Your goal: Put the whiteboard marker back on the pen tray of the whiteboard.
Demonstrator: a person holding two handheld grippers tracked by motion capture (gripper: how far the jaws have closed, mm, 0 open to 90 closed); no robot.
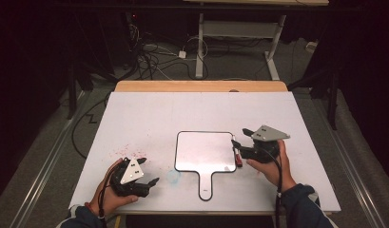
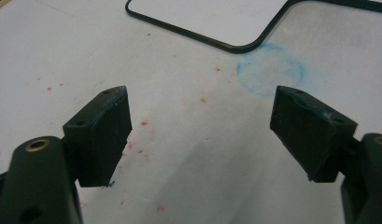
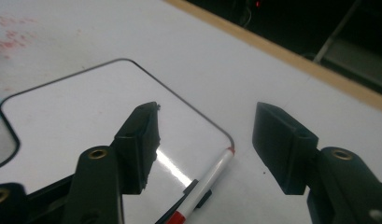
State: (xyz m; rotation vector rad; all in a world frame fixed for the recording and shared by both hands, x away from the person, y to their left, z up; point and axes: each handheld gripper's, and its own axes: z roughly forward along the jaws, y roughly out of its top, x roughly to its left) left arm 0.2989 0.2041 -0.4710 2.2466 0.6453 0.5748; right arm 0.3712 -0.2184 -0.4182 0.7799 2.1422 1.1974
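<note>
Marker already lying on whiteboard edge, released. Right gripper wide open, holding nothing. Left gripper open, empty. Probably little left to do.

Your left hand sits low at the near left, wrapped around the left gripper from below, its grey plate facing up and its fingers pointing toward the middle. In the left gripper view those fingers stand wide apart with nothing between them. Your right hand is farther forward on the right, sleeve at the wrist, holding the right gripper with the plate on top and the fingers aimed left. They are spread, nothing pressed between the pads. The right gripper seems lifted slightly off the tabletop, though the high view is too dim to be sure.
</note>
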